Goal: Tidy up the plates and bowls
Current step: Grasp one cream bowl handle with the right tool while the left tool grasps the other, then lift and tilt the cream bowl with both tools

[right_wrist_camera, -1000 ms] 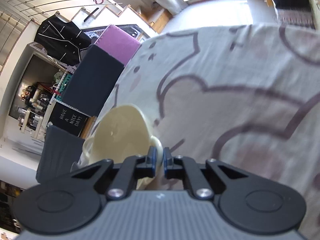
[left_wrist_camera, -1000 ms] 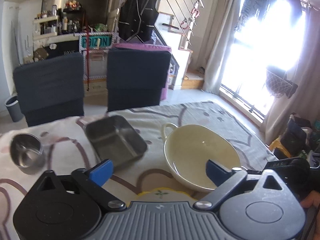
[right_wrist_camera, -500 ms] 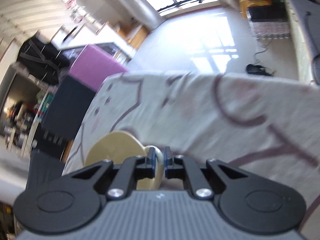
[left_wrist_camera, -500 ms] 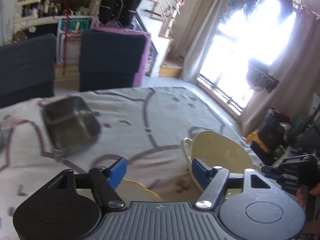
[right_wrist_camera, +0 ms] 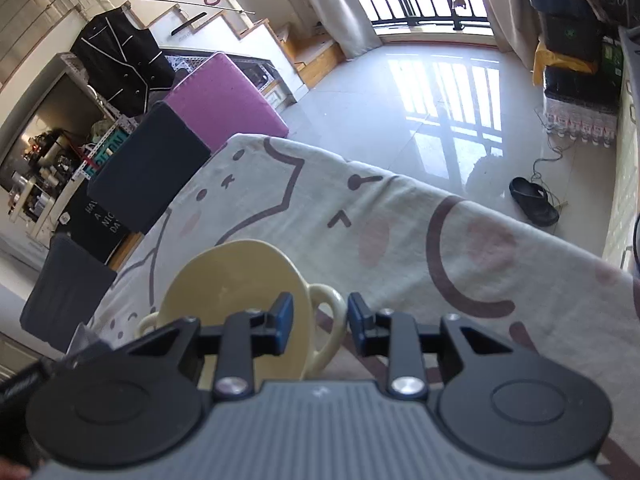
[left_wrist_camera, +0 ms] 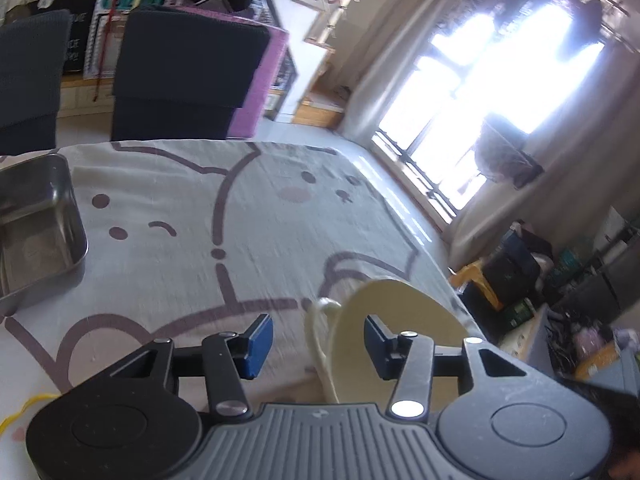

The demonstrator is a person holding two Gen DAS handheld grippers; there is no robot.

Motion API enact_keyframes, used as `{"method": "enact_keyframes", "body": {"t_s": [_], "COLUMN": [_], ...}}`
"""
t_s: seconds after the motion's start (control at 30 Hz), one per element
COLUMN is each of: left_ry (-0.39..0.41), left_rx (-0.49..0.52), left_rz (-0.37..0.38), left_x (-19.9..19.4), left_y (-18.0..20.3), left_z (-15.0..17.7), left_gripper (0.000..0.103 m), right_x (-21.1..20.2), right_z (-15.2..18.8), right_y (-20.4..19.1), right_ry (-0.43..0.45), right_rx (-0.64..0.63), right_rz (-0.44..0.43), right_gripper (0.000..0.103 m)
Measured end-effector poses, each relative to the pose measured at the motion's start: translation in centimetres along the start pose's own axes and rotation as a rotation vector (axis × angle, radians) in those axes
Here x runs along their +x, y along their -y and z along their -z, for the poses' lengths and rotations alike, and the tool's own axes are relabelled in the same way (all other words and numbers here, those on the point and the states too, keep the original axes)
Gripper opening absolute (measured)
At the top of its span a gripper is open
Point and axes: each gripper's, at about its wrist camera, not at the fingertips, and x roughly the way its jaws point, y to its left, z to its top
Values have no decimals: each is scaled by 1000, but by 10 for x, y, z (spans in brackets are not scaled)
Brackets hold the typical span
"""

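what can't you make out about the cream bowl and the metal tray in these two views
- Cream bowl, left wrist view: its near part is hidden behind the left gripper.
- Cream bowl, right wrist view: its underside is hidden by the right gripper.
- Metal tray, left wrist view: cut off by the left edge.

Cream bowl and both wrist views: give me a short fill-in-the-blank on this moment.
1. The cream bowl has a loop ___ between the right gripper pads.
2. The left gripper straddles the bowl's ___.
3. The steel tray is ___ in shape.

Missing: handle; rim; rectangular
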Motion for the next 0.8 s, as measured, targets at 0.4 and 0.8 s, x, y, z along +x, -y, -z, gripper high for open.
{"method": "enact_keyframes", "body": {"t_s": [0.4,0.8], "left_ry": [-59,-66], "left_rx": [166,297], "left_rz": [-194,-283], "left_x": [33,13], "left_y": [21,33], "left_z": [-1,25], "left_gripper": [43,44], "right_x": [5,4], "right_z": [-6,-4], "right_y": [12,12], "right_ry": [-64,-67], "right_rx": [39,-25], "right_rz": [-14,11], "right_gripper": [30,25]}}
